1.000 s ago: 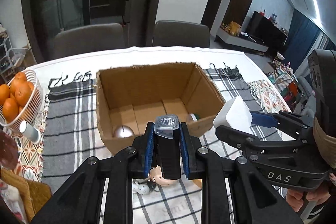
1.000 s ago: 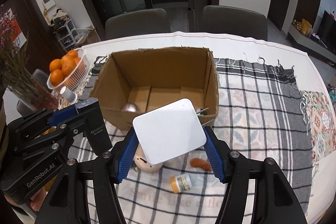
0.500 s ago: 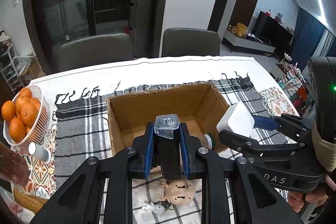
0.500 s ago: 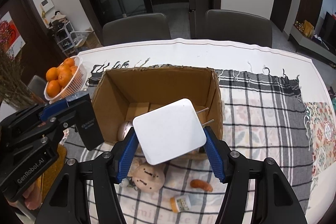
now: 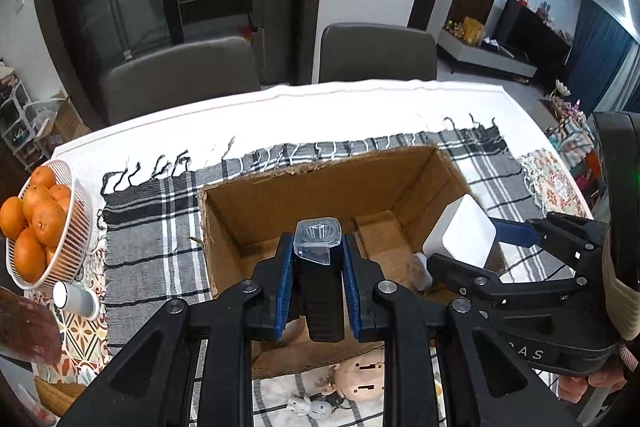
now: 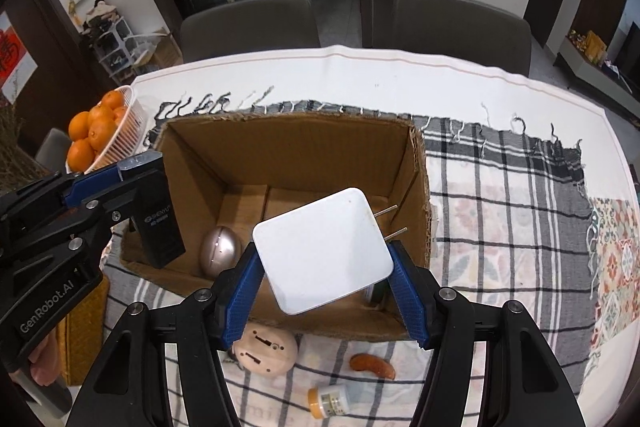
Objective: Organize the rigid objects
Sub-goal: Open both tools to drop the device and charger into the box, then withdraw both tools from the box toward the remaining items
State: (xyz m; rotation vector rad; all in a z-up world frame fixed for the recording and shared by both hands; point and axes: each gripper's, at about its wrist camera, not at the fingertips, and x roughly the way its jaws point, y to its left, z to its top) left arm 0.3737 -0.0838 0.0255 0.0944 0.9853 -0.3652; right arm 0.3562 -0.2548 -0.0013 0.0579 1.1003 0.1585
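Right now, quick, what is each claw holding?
Left gripper: shut on the black device.
Right gripper: shut on the white plug adapter.

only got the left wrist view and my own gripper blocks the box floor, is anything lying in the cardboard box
observer: Yes, a shiny silver egg-shaped object lies on the floor of the brown cardboard box, close to its near wall.
operator: ok and what is the white thing in the right gripper
observer: The right gripper holds a flat white rounded-square plug adapter; two metal prongs stick out of its side towards the box's right wall.
operator: anything on the cloth i cant see
observer: An orange curved piece and a small bottle with an orange cap lie on the checked cloth in front of the box.
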